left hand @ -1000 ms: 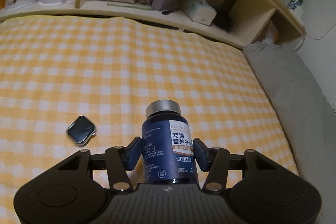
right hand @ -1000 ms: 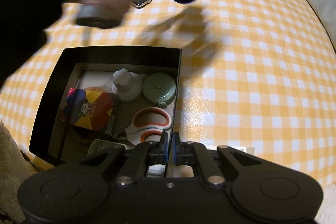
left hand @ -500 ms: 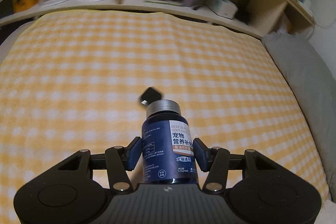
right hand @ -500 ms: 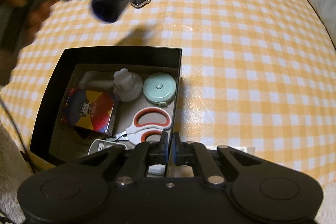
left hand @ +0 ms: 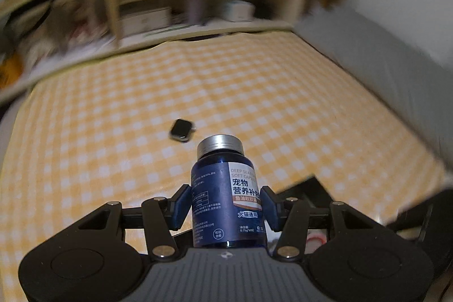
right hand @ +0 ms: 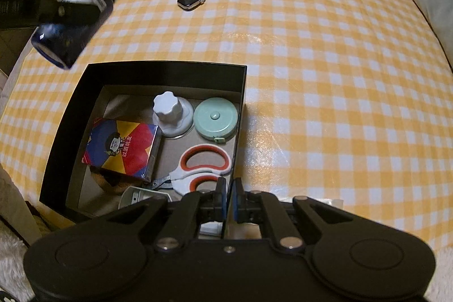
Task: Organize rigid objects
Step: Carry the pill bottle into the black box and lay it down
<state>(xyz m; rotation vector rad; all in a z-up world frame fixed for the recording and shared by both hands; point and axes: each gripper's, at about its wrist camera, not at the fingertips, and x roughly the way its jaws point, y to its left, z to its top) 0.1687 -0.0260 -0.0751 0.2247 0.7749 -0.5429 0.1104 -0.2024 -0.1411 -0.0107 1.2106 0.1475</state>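
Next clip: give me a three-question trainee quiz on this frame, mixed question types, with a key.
1. True or false: the left gripper is clamped on the blue bottle.
2. Which item lies on the checked cloth, outside the black box?
A. scissors
B. smartwatch
C. tape measure
3. Fill in: the right gripper holds the box by its ____ wall, the one nearest the camera.

Key
1. True; both pads press the bottle's sides.
2. B; the scissors and tape measure lie inside the box.
3. Right; the jaws are shut on that thin wall.
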